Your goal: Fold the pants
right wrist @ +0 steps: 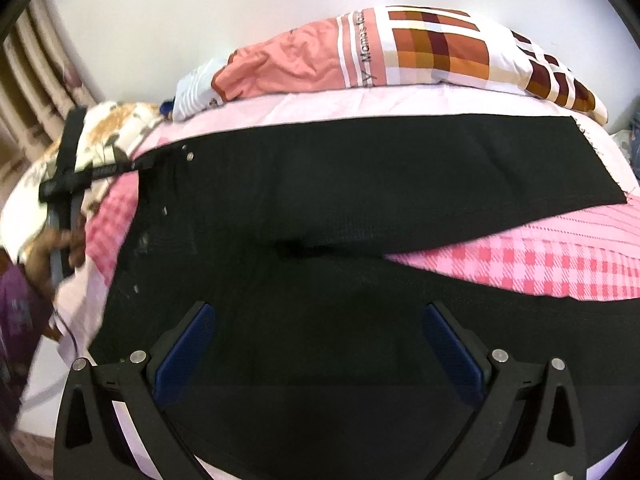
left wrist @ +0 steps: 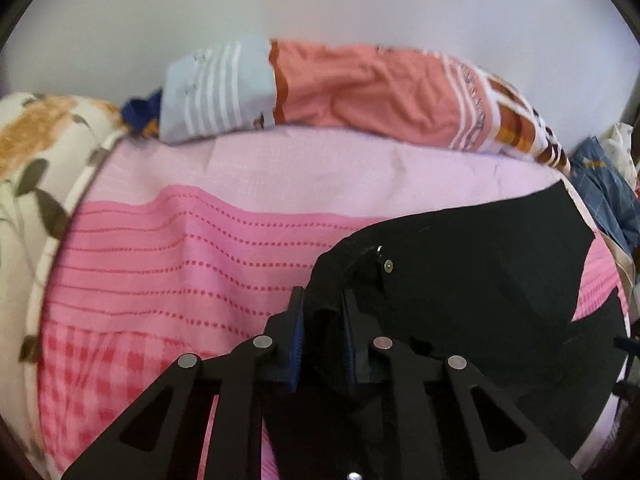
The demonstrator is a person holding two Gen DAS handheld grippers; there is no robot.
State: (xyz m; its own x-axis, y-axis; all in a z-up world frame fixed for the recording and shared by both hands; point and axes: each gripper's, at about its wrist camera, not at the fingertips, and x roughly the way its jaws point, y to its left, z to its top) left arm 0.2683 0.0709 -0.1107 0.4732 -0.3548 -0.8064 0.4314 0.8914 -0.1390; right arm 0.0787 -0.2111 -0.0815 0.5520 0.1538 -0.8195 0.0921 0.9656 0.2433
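Black pants (right wrist: 360, 184) lie spread over a pink bed sheet (right wrist: 540, 256), waist at the left, one leg stretched to the right. In the left wrist view my left gripper (left wrist: 323, 314) is shut on a fold of the pants (left wrist: 460, 280) at the waistband, just below a metal button (left wrist: 387, 266). The right wrist view shows the same gripper (right wrist: 140, 166) at the waist's far corner, with a person's hand (right wrist: 60, 240) behind it. My right gripper (right wrist: 320, 328) hovers over the seat of the pants, its blue pads (right wrist: 192, 344) wide apart and holding nothing.
A long salmon and checked bolster (right wrist: 360, 56) lies along the wall at the bed's far edge. A floral blanket (left wrist: 32, 152) is bunched on the left. Loose clothes (left wrist: 604, 192) pile up at the right edge. A curtain (right wrist: 32, 60) hangs at far left.
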